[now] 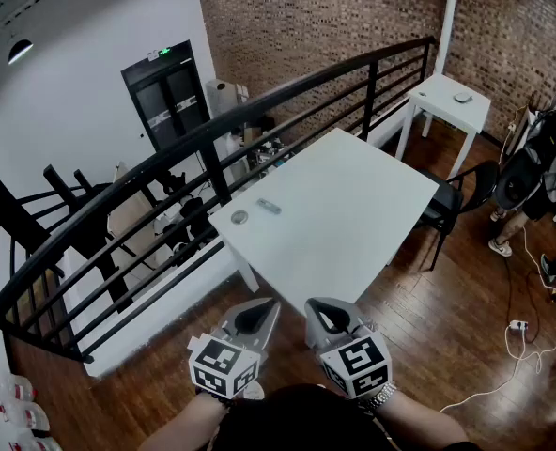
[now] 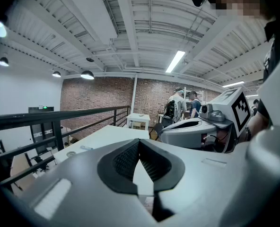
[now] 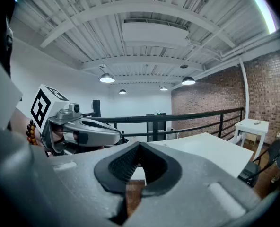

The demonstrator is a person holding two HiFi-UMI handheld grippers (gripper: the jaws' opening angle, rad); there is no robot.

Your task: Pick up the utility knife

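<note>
Head view: the utility knife [image 1: 269, 207], a small grey sliver that is barely legible, lies left of centre on the white table [image 1: 353, 214]. Low in the frame, left gripper [image 1: 265, 306] and right gripper [image 1: 314, 306] are closed and empty.

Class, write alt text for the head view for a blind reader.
The left gripper and right gripper, both shut and empty, point at a white table on a wooden floor. A grey object, probably the utility knife, lies near its left corner, by a black railing.
</note>
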